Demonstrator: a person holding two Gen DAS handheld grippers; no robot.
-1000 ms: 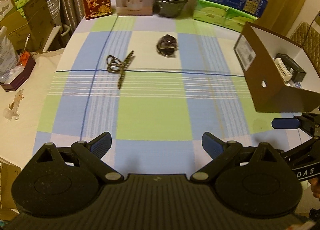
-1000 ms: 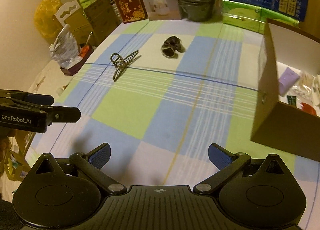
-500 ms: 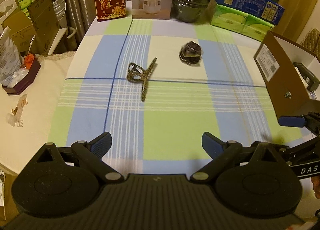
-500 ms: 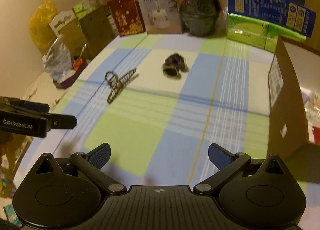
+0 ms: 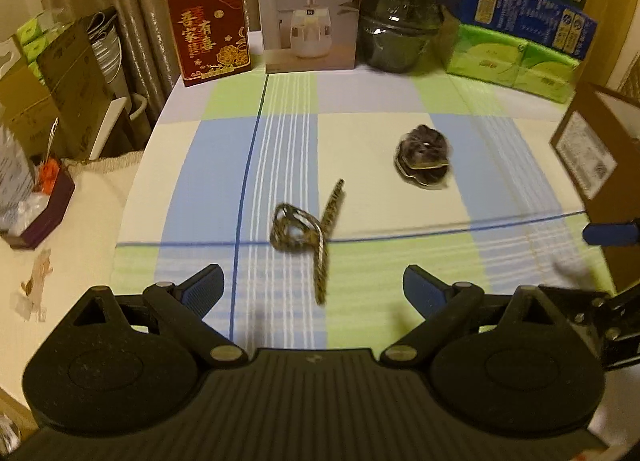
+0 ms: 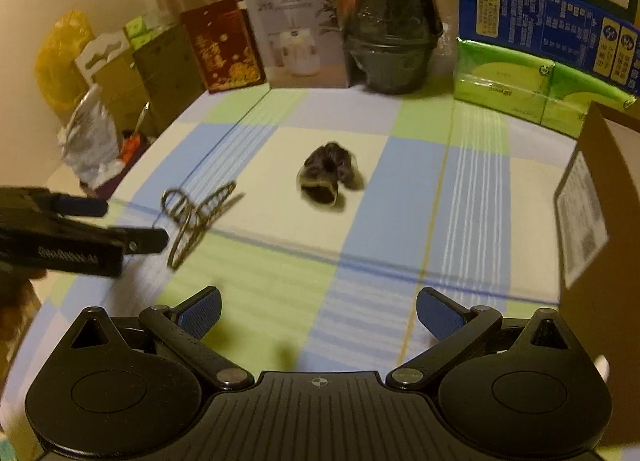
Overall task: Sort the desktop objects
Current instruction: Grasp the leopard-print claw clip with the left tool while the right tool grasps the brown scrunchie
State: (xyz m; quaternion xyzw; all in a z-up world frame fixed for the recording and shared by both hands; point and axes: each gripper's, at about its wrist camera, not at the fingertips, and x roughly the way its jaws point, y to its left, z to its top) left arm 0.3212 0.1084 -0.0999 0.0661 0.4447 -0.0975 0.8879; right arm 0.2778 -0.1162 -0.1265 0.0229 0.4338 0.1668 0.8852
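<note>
The cardboard box is cut off at the right edge, its contents hidden; the dark scrunchie is blurred

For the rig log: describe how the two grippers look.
Both alike: matte black speckled bodies, two round housings, a ribbed centre plate, silver pivot pins, blue ribbed pads. The left gripper shows white lettering, blurred, on its side in the right view. The right gripper has a crosshair mark. No cables visible.

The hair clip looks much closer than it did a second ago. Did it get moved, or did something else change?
The hair clip lies where it was. The left gripper has moved forward toward it, jaws open and nothing held; the right gripper has advanced too, also open and empty. The dark scrunchie, the cardboard box and the tablecloth are unchanged.
</note>
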